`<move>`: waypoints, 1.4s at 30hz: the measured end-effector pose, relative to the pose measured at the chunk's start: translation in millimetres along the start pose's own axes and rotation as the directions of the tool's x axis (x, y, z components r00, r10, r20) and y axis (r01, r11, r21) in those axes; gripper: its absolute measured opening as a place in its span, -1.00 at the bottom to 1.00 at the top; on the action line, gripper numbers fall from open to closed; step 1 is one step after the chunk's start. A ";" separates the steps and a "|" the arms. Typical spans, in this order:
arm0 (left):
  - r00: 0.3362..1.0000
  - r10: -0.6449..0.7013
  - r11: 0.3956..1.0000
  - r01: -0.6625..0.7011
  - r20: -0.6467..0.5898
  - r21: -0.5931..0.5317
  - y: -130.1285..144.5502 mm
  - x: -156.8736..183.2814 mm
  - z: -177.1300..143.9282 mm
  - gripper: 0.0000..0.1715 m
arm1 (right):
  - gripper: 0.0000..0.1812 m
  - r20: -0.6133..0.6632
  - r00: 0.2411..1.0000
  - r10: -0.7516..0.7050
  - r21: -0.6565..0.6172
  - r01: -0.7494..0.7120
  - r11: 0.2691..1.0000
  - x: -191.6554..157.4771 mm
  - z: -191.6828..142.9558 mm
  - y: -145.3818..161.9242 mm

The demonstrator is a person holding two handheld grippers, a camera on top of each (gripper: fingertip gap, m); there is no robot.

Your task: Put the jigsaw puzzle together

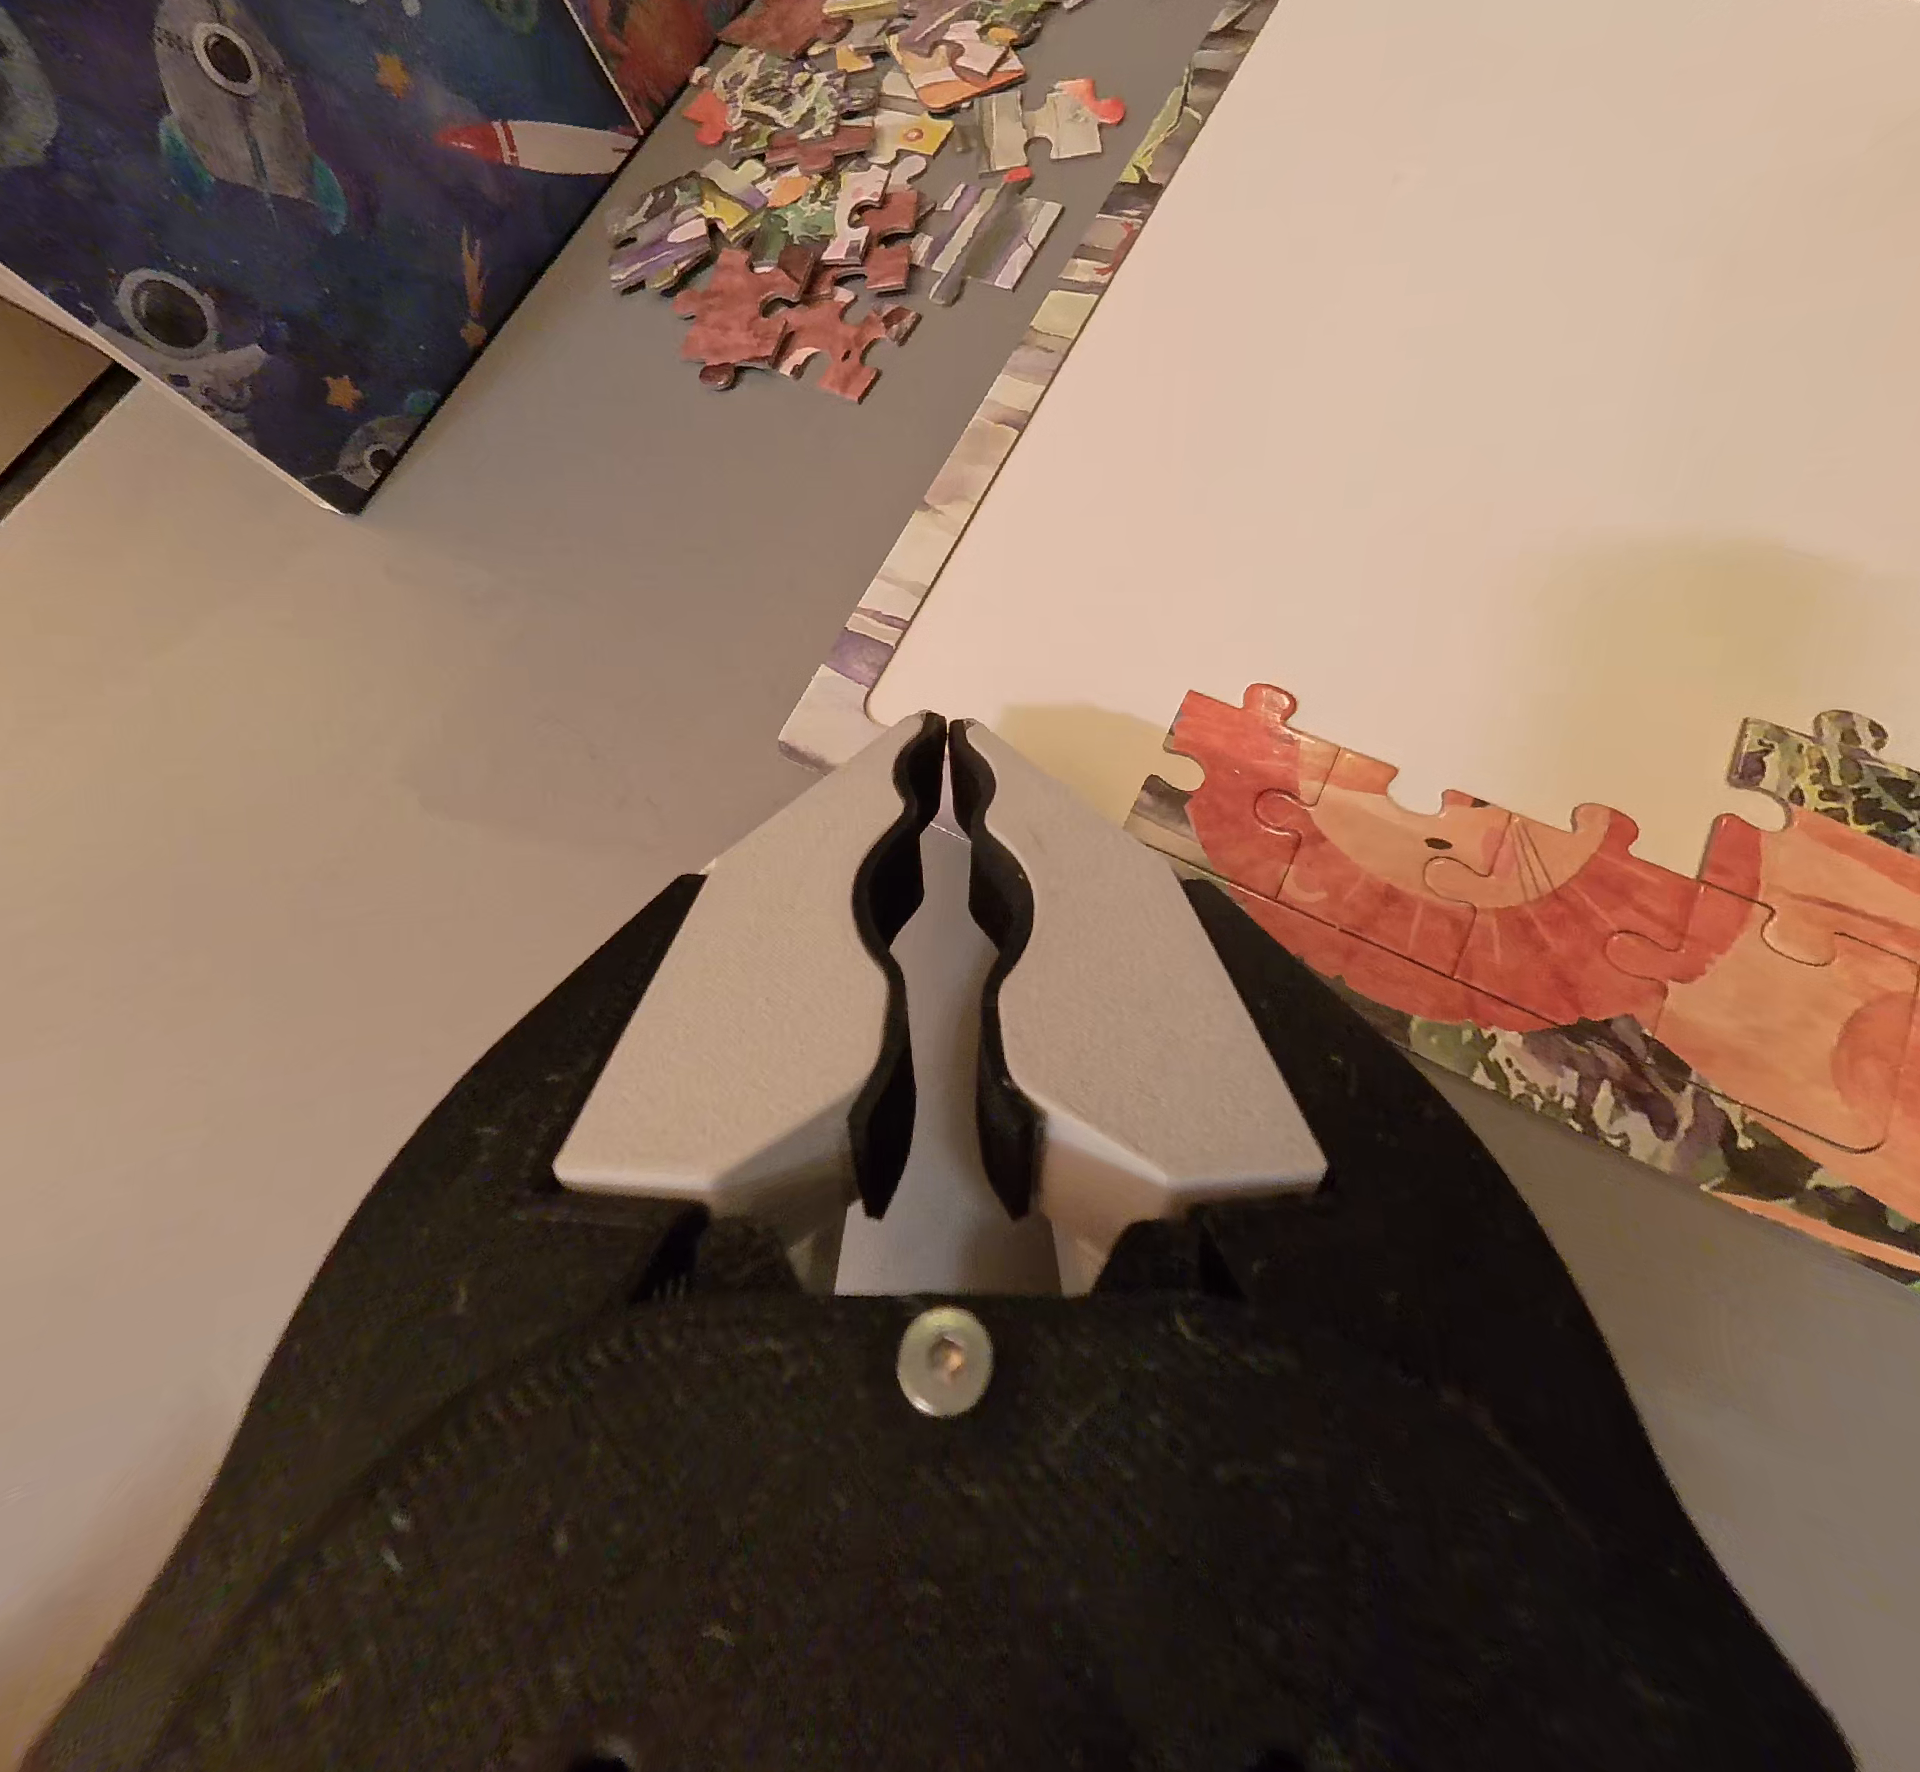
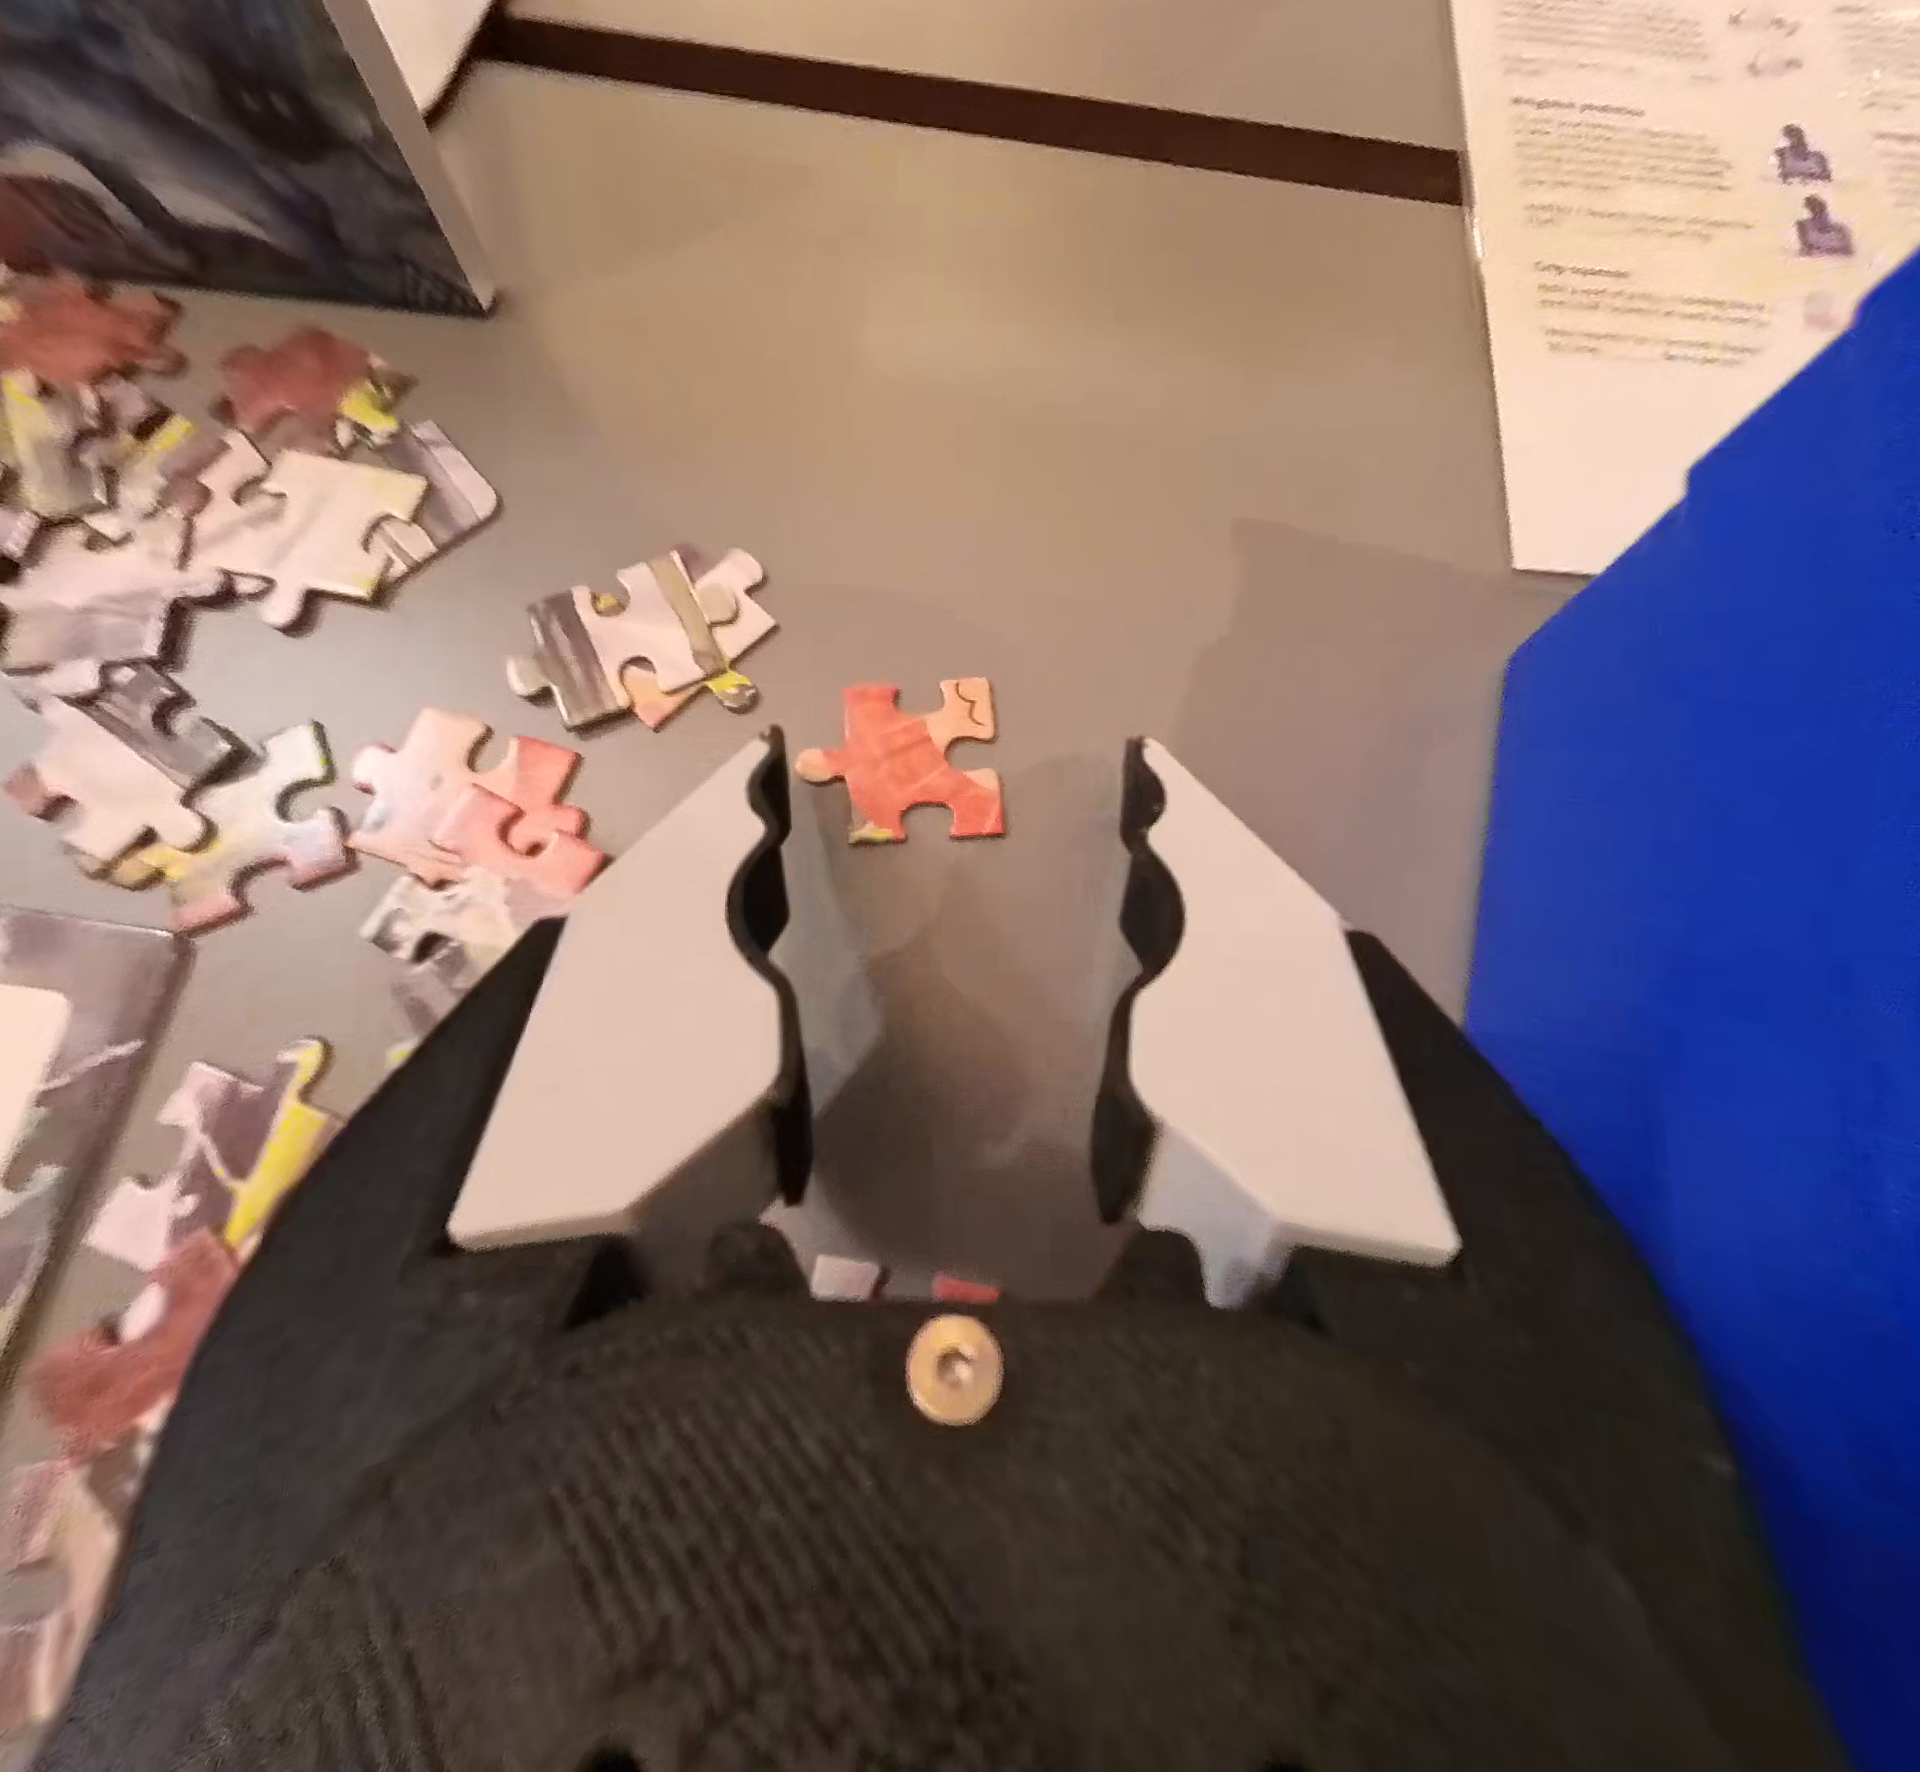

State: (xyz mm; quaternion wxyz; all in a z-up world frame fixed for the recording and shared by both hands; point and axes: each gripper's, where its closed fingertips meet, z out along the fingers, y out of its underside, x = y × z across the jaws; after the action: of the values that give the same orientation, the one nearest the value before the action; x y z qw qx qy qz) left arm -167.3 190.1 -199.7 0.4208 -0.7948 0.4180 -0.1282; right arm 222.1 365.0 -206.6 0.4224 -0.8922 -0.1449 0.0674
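Between the right tongs (image 2: 951, 746), spread wide to straddle it, lies a red-orange cardboard jigsaw piece (image 2: 912, 760); the left tongs (image 1: 938, 725), pinched empty, wait beside the white puzzle tray (image 1: 1455, 320).

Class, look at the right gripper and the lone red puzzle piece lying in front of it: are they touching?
Apart. The right wrist view shows the right gripper open, with grey table visible between each fingertip and the red puzzle piece.

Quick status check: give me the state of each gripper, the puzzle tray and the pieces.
left gripper: shut, holding nothing
right gripper: open, empty
red piece: loose, flat on the table beyond the right fingertips
puzzle tray: mostly unfilled
assembled pieces: joined in the tray
loose pieces: scattered, unplaced
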 end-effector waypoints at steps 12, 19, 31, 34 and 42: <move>1.000 0.009 1.000 -0.009 0.001 -0.003 -0.1 0.9 0.5 -1.00 | -0.70 0.116 0.990 -0.085 -0.032 0.089 0.995 -16.0 2.7 8.7; 1.000 0.012 1.000 -0.012 0.001 -0.001 -0.4 1.0 0.3 -1.00 | -0.70 0.149 0.985 -0.091 -0.048 0.099 0.994 -21.9 -2.4 12.1; 0.999 0.031 1.000 -0.031 -0.013 0.003 -1.7 5.6 1.4 -1.00 | -0.71 0.186 0.974 -0.133 0.058 0.124 0.991 -49.2 -19.8 -7.0; 1.000 0.020 1.000 -0.020 -0.007 0.012 -3.1 3.1 0.9 -1.00 | -0.71 0.196 0.967 -0.165 0.091 0.150 0.985 -60.3 -26.9 -12.8; 0.999 -0.018 0.995 0.015 0.034 0.094 -12.9 -8.1 -6.1 -1.00 | -0.71 0.258 0.938 -0.230 0.195 0.183 0.964 -94.8 -56.2 -28.0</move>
State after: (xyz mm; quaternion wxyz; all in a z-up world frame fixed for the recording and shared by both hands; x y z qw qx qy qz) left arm -168.6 196.7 -184.7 0.4638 -0.7798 0.3976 -0.1370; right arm 140.2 310.6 -149.5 0.4765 -0.8147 -0.2897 0.1594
